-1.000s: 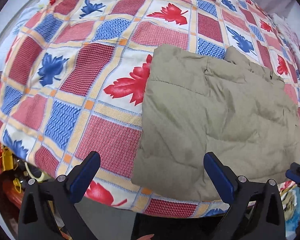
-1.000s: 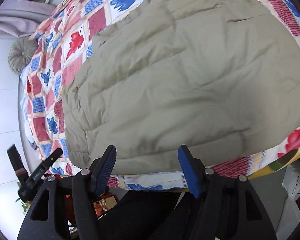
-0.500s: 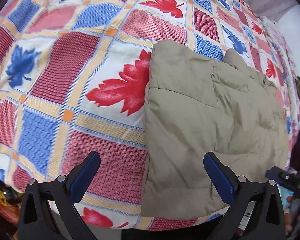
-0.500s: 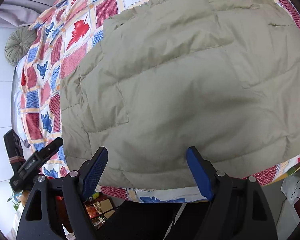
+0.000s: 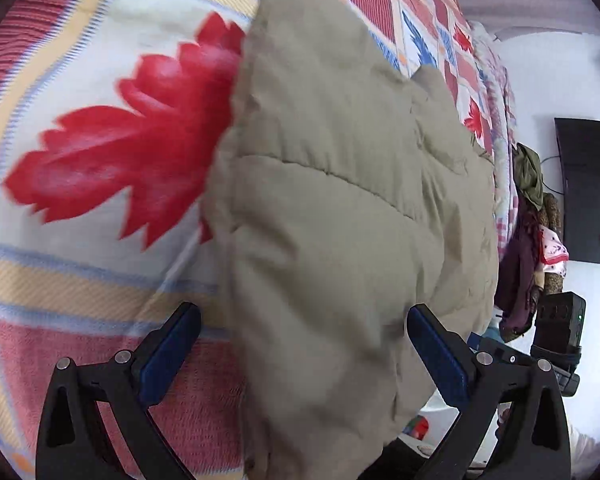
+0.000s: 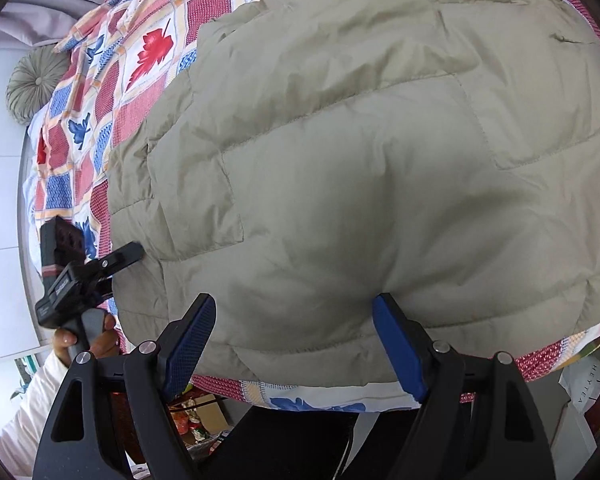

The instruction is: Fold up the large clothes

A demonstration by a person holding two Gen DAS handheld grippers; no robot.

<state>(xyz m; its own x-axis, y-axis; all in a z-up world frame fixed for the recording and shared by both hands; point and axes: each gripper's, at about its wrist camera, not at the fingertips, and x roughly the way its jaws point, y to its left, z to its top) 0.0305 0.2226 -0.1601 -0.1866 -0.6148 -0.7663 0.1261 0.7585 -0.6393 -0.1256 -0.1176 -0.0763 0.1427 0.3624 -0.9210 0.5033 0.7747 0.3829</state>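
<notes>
Khaki jacket (image 6: 360,184) near hem lies between jaws of right gripper (image 6: 294,344); left gripper (image 5: 300,352) straddles side edge; both spread wide, empty.

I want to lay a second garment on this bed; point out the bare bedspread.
Free: the patterned bedspread left of the khaki quilted jacket, around the big red leaf, and the stretch beyond the jacket toward the round cushion. Crowded: the near edge, where the jacket lies and both open grippers, left and right, close in.
</notes>
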